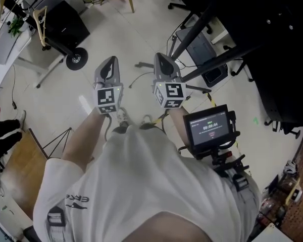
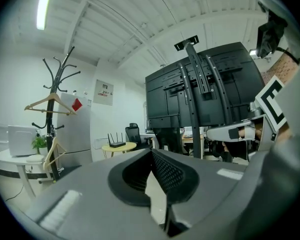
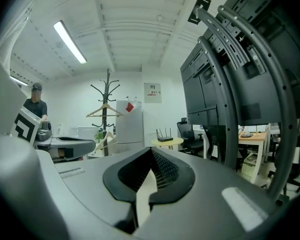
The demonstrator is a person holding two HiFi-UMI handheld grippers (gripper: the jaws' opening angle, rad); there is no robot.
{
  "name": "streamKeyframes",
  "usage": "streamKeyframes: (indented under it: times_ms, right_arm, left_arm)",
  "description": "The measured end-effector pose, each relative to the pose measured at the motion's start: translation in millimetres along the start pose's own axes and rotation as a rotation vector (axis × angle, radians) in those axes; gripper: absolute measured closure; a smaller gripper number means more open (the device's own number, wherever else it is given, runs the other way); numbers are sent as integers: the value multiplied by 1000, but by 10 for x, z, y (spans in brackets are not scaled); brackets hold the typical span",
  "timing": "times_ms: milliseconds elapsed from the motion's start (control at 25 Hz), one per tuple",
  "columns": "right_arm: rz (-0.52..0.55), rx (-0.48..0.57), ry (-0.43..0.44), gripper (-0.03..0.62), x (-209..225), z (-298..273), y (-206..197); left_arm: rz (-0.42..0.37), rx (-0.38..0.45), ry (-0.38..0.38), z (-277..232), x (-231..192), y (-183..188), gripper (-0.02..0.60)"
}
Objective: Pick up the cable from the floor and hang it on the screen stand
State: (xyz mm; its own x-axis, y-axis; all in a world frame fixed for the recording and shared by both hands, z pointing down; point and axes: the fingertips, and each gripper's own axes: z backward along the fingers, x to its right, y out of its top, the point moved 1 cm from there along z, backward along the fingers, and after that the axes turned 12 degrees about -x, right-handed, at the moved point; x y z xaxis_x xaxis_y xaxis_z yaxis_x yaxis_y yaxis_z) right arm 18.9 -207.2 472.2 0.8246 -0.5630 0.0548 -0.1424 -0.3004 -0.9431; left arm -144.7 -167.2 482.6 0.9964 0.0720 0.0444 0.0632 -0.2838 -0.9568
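- Cable: what I take for it is a thin grey line on the pale floor. In the head view it shows between the two grippers and runs toward the foot of the stand. Neither gripper touches it.
- Left gripper: held out in front of the person's chest, well above the floor. Its jaws are pressed together with nothing between them.
- Right gripper: just beside the left one and level with it, its jaws likewise closed on nothing.
- Screen stand: black, with slanted posts and splayed legs, to the right and beyond the cable. Both gripper views look across the room at its back, not down at the floor.
- Farther off: a coat rack and a small round table near the far wall.
- Step in hand, as I judge it: the pick-up has not begun.
- Next move: one gripper must open, tip downward and be lowered to the floor. The cable lies flat and thin, so the pads need to close squarely across it before it is lifted toward a bar of the stand.
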Motion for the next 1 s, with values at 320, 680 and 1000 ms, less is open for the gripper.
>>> streamKeyframes:
  times_ms: [320, 680, 1000]
  right_arm:
    - [-9, -30, -76, 580, -13, -208, 65]
    - [4, -103, -128, 580, 192, -149, -185]
    - [-8, -235, -94, 580, 392, -724, -717]
  left_arm:
    - [-10, -23, -80, -279, -151, 41, 580]
    - [-16, -113, -144, -453, 45, -275, 580]
    - [-12, -218, -137, -988, -58, -743, 580]
